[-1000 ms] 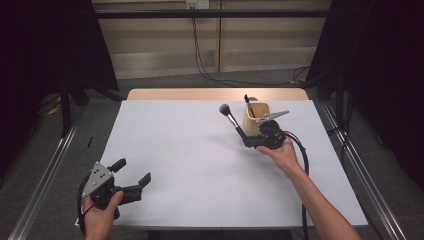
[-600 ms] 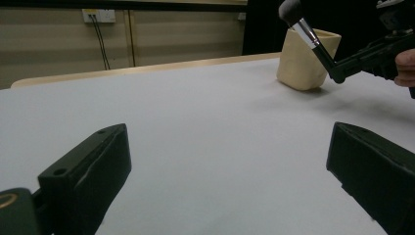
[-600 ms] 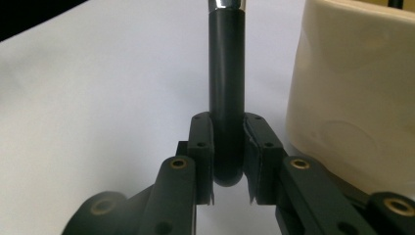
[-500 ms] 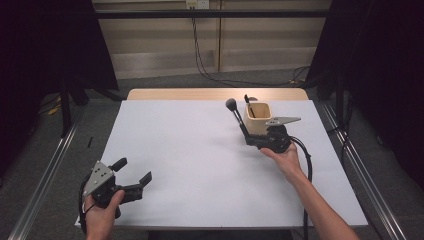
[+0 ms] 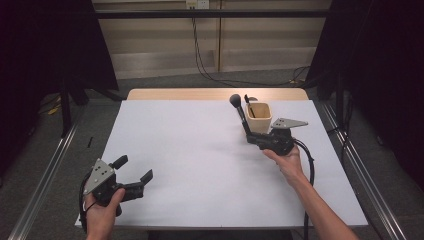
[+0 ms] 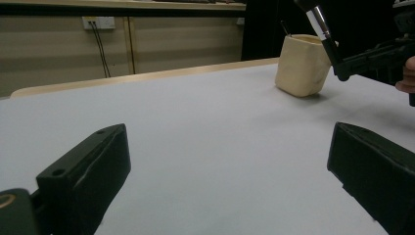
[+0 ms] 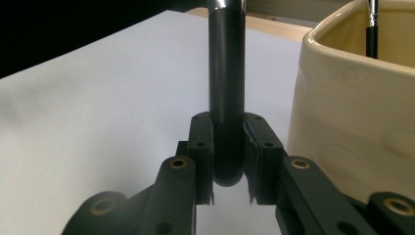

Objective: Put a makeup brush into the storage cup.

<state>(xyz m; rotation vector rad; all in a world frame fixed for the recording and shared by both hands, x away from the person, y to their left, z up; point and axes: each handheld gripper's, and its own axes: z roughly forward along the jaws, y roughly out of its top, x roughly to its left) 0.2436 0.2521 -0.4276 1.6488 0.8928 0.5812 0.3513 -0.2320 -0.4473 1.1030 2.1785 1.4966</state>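
Black, round, glossy brush (image 7: 226, 98) handle clamped upright in right gripper (image 7: 229, 161), just beside smooth cream cup (image 5: 258, 118) with rounded corners, on matte white table (image 5: 200, 170). Left gripper (image 5: 134, 172) spread wide, holding nothing, near front edge.

left gripper (image 5: 134, 172) jaws wide, right gripper (image 5: 248, 137) clamped

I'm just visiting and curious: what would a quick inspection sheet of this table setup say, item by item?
Surface: white table, bare in the middle.
Job's things: makeup brush held upright beside a cream cup; another brush stands in the cup.
Clutter: nothing seen.
Grippers: right hand-held gripper is shut on the brush handle; left hand-held gripper is open, low at the near left corner.
Cables: black cable trails from the right gripper; wall cables behind.
Surroundings: dark curtains, beige wall panels.
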